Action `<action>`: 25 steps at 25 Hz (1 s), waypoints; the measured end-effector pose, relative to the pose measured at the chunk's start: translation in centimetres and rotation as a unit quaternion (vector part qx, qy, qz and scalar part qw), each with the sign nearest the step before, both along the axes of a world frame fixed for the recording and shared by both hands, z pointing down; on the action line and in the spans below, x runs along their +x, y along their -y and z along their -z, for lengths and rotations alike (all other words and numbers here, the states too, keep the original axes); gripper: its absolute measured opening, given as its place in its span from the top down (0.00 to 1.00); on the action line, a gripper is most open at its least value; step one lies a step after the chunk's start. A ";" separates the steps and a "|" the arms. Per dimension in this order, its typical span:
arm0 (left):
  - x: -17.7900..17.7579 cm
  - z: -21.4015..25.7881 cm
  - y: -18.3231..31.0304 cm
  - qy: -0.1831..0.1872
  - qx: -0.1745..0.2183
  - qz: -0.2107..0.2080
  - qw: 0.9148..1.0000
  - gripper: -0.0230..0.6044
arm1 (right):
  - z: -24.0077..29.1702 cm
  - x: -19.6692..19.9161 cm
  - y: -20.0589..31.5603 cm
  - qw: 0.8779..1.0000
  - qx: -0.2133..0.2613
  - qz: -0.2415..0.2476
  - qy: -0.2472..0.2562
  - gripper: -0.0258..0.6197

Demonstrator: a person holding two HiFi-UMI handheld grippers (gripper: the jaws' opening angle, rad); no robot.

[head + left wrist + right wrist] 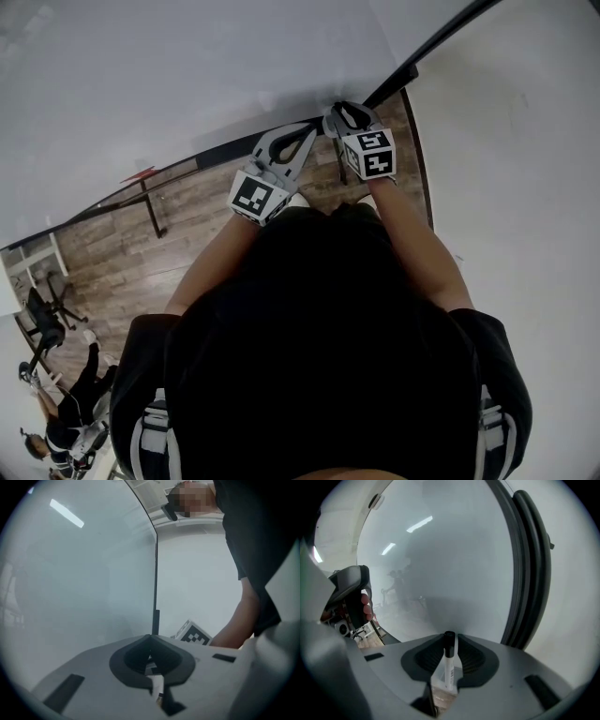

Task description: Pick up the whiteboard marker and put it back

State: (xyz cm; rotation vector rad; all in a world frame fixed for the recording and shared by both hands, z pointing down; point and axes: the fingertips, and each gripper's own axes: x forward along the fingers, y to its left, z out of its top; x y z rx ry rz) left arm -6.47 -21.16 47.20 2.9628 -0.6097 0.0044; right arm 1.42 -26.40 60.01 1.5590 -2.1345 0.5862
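Observation:
The whiteboard marker (449, 663), white-bodied with a black cap, lies between the jaws of my right gripper (451, 639), cap pointing at the whiteboard (450, 559). A gap shows on each side of it, so the pads do not press on it and the gripper is open. In the head view the right gripper (345, 114) is up against the board's lower edge, with my left gripper (302, 139) just beside it on the left. The left gripper (150, 641) points level at the board (79, 583), its jaws meeting at the tip with nothing held. The head view does not show the marker.
The board's dark frame (525, 573) runs along its edge, with a white wall (525, 141) beyond. Below are a wood floor (122, 244) and black stand legs (155, 211). An office chair (45, 323) and a person on the floor (75, 403) are far off at lower left.

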 end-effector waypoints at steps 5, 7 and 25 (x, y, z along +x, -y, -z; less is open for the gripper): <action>-0.3 -0.1 0.3 -0.005 -0.004 0.003 1.000 0.96 | -0.2 0.0 0.2 1.000 -0.002 -0.001 -0.006 0.83; -0.3 0.1 0.0 -0.005 0.000 0.001 1.000 0.96 | -0.3 0.2 -0.1 1.000 -0.003 -0.007 -0.005 0.86; 0.2 1.3 -0.9 0.002 0.013 0.014 1.000 0.96 | 3.9 -0.3 -1.6 0.998 0.041 0.046 0.025 0.87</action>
